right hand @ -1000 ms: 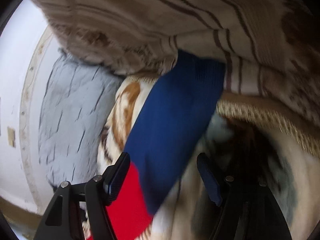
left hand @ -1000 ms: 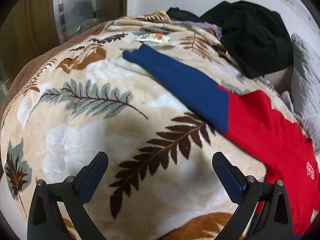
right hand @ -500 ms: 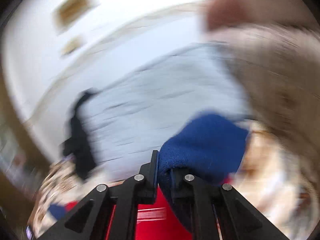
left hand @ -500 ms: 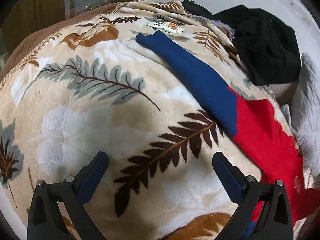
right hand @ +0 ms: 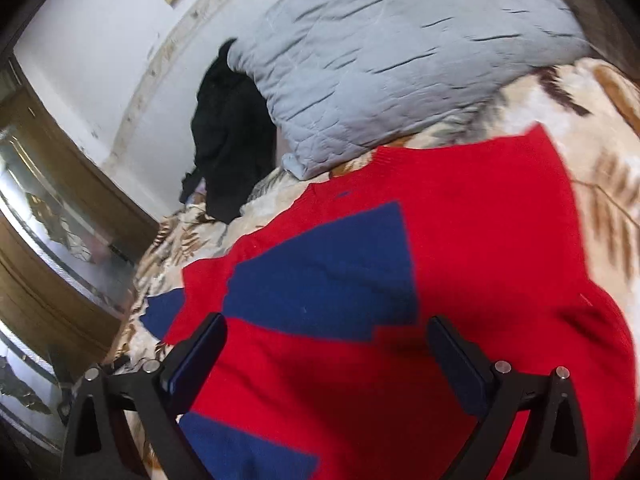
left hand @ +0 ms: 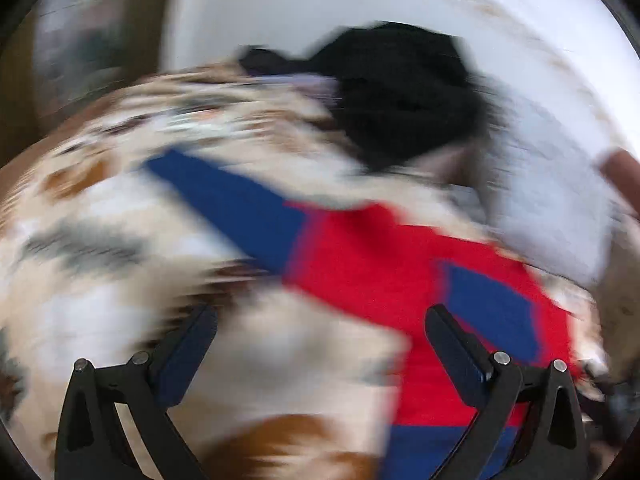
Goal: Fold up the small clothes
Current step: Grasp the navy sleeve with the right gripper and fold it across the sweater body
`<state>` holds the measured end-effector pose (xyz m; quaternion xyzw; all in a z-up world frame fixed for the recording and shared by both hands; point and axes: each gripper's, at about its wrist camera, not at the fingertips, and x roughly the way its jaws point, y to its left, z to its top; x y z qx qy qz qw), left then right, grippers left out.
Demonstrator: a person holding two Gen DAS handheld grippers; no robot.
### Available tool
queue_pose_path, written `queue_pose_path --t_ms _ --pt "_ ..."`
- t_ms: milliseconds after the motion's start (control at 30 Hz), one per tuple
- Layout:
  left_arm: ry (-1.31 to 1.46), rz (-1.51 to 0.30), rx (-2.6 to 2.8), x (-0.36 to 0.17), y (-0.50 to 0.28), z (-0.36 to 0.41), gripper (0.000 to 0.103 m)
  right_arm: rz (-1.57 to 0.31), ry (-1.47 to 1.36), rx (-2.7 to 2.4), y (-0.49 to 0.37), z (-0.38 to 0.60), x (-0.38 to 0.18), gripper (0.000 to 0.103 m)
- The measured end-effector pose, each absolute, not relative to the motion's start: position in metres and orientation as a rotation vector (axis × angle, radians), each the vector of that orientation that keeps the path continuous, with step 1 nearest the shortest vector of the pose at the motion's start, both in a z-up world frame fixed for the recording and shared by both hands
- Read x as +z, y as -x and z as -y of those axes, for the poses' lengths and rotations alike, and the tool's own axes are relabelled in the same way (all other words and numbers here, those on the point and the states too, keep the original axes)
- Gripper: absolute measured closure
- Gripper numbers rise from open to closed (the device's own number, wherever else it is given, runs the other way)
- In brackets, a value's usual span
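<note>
A small red sweater (right hand: 480,232) with blue sleeves lies flat on a leaf-patterned blanket (left hand: 100,280). One blue sleeve (right hand: 332,276) is folded across the red body. The other sleeve (left hand: 232,196) stretches out to the left over the blanket. My right gripper (right hand: 326,322) hovers just above the folded sleeve with its jaws opening wide, and no cloth is pinched between the pads. In the blurred left wrist view, my left gripper (left hand: 320,312) is open and empty above the blanket beside the sweater's lower left edge (left hand: 360,256).
A grey quilted pillow (right hand: 400,52) lies past the sweater's collar. A heap of black clothes (right hand: 228,136) sits against the white wall. A wooden door with a glass panel (right hand: 52,216) stands to the left of the bed.
The right gripper carried the blue sleeve over the red body, then let go and opened. The left gripper swung quickly toward the sweater, and its view blurred.
</note>
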<state>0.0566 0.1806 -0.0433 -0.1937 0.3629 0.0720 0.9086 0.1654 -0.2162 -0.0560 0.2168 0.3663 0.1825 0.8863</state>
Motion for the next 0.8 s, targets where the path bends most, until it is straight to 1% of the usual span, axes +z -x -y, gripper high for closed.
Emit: queue_pose_path --t_ms 67,167,200,233,300,367,400,433,467,500,533,600,700,800 --pt "0.405 -0.777 0.012 -0.034 -0.083 -0.150 0.000 -0.753 -0.425 0.389 -0.151 0.223 -0.063 0.002" --pt "0.396 -0.850 -0.087 -0.038 -0.133 -0.110 0.001 -0.789 -0.421 0.400 -0.150 0.220 -0.092 0.002" --pt "0.394 -0.892 -0.103 -0.045 -0.151 -0.100 0.004 -0.795 -0.442 0.407 -0.149 0.224 -0.096 0.002" --pt "0.402 -0.928 -0.108 -0.052 -0.163 -0.095 0.015 -0.771 -0.467 0.416 -0.148 0.228 -0.095 0.003" --pt "0.429 -1.017 -0.098 -0.071 -0.191 -0.088 0.024 -0.765 -0.490 0.429 -0.148 0.231 -0.097 0.002" --pt "0.454 -1.093 -0.054 -0.091 -0.209 -0.089 0.027 -0.759 -0.490 0.433 -0.148 0.232 -0.099 0.002" --pt "0.451 -1.108 -0.030 -0.098 -0.210 -0.088 0.032 -0.758 -0.486 0.434 -0.148 0.232 -0.099 0.002" --pt "0.436 -1.127 -0.007 -0.104 -0.215 -0.087 0.046 -0.758 -0.486 0.437 -0.148 0.232 -0.099 0.002" --pt "0.418 -1.148 0.018 -0.109 -0.217 -0.086 0.057 -0.757 -0.488 0.439 -0.148 0.232 -0.100 0.002" --pt "0.392 -1.160 0.063 -0.112 -0.218 -0.090 0.082 -0.755 -0.491 0.441 -0.148 0.233 -0.101 0.002" --pt "0.383 -1.154 0.102 -0.111 -0.217 -0.093 0.096 -0.754 -0.493 0.442 -0.147 0.233 -0.101 0.002" --pt "0.432 -1.124 0.084 -0.104 -0.214 -0.101 0.097 -0.754 -0.493 0.442 -0.147 0.233 -0.101 0.002" --pt "0.415 -1.032 0.065 -0.082 -0.196 -0.096 0.097 -0.756 -0.489 0.440 -0.149 0.232 -0.101 0.002" --pt "0.442 -1.007 0.101 -0.091 -0.172 -0.109 0.097 -0.756 -0.490 0.440 -0.149 0.232 -0.101 0.002"
